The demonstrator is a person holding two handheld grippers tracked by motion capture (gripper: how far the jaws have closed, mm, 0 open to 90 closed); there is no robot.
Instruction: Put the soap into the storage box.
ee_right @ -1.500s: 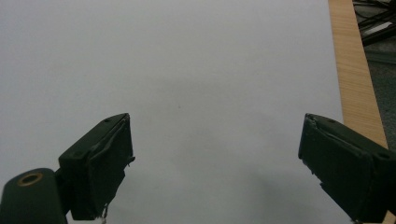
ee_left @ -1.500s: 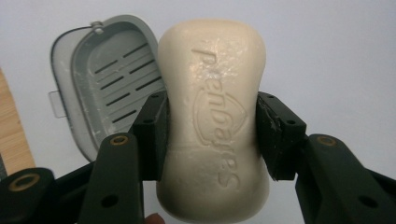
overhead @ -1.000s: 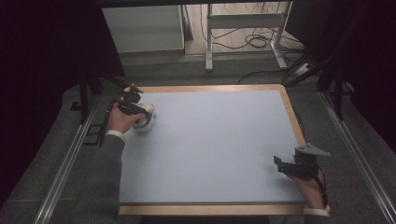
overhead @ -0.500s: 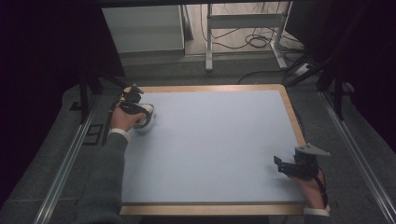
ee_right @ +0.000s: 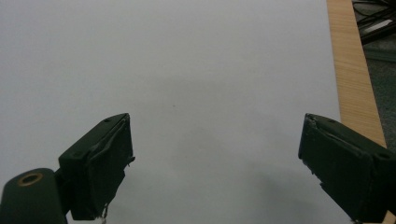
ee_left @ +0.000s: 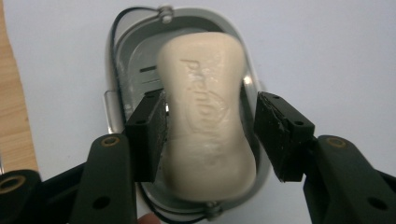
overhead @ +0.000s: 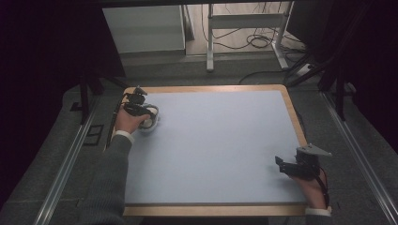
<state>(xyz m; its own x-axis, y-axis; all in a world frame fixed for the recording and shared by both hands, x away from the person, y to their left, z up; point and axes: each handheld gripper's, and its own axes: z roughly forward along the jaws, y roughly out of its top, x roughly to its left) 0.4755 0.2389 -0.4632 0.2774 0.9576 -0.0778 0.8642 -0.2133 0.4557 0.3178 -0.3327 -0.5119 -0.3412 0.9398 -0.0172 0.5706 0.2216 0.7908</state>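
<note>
A cream soap bar (ee_left: 205, 116) with raised lettering lies in a grey oval soap dish (ee_left: 135, 70) at the far left of the pale blue table top (overhead: 216, 140). My left gripper (ee_left: 212, 102) points down over the dish (overhead: 150, 123). Its jaws have just been opening and stand on either side of the bar. The left pad (ee_left: 149, 130) is close against the soap, and a gap shows at the right pad (ee_left: 280, 135). In the high view my left gripper (overhead: 140, 107) sits at the table's far left. My right gripper (overhead: 280, 165) rests near the front right, jaws (ee_right: 217, 135) wide apart over bare table.
A wooden rim (overhead: 295, 117) frames the table top. Metal rails (overhead: 70, 159) run along both sides. Behind the table stand a white cabinet (overhead: 141, 28) and a metal stand (overhead: 244, 23) with cables on the floor.
</note>
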